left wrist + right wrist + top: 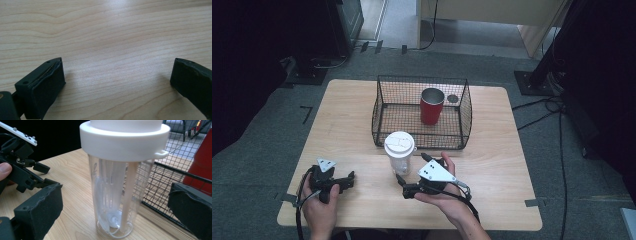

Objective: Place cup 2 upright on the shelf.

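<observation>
A clear plastic tumbler with a white lid (400, 152) (122, 182) stands upright on the wooden table (352, 125), just in front of a black wire basket (384, 112). Inside the basket stands a red cup (431, 105) (200, 167). My right gripper (404, 182) (115, 210) is open, its jaws on either side of the tumbler's base without touching it. My left gripper (347, 179) (117, 85) is open near the table's front left, with only bare wood (107, 37) between its jaws.
A small round grey object (453, 98) lies in the basket's back right corner. The other hand's gripper (20, 162) is at the left of the right gripper view. Black stands and cables (542, 107) sit on the grey floor around the table.
</observation>
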Demonstrator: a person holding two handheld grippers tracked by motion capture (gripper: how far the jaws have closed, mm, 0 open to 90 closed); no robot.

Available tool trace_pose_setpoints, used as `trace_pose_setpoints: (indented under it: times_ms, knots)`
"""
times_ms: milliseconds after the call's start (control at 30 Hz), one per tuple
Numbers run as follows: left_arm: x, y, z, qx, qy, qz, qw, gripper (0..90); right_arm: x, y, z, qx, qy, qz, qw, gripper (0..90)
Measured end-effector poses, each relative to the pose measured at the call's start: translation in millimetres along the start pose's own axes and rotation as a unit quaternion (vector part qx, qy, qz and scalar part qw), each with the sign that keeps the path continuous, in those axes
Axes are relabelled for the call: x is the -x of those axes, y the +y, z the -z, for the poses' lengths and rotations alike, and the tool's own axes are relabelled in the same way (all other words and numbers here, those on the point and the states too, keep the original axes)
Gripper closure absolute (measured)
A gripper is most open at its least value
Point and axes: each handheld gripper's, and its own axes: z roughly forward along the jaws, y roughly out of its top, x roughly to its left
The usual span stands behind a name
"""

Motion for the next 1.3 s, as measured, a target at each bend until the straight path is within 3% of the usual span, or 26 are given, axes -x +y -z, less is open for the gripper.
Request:
trace_pose_setpoints:
  times_ms: [167, 500, 800, 900, 1133, 1300]
  knots:
    - [0.1, 0.0, -0.1, 0.001, 0.000, 0.001, 1.0000, 0.0, -5.9, -0.7, -7.4, -0.001, 0.005, 0.001, 1.0000, 0.7]
    - [0.0, 0.0, 0.0, 0.000, 0.000, 0.000, 1.0000, 0.0, -10.8, 0.9, -19.1, 0.006, -0.009, -0.004, 0.9999, 5.7]
    - [0.0, 0.0, 0.0, 0.000, 0.000, 0.000, 1.0000, 0.0, -7.6, 5.1, -31.6, 0.009, -0.041, -0.009, 0.9991, 7.1]
    - [0.0, 0.0, 0.0, 0.000, 0.000, 0.000, 1.0000, 0.0, -6.6, 7.7, -38.7, 0.012, -0.052, -0.018, 0.9984, 13.0]
    - [0.0, 0.0, -0.1, 0.001, 0.000, 0.000, 1.0000, 0.0, -7.5, 7.9, -50.8, 0.008, -0.066, -0.028, 0.9974, 13.9]
    - [0.1, 0.0, -0.1, 0.001, 0.000, 0.001, 1.0000, 0.0, -8.6, 5.1, -57.4, 0.004, -0.072, -0.020, 0.9972, 14.4]
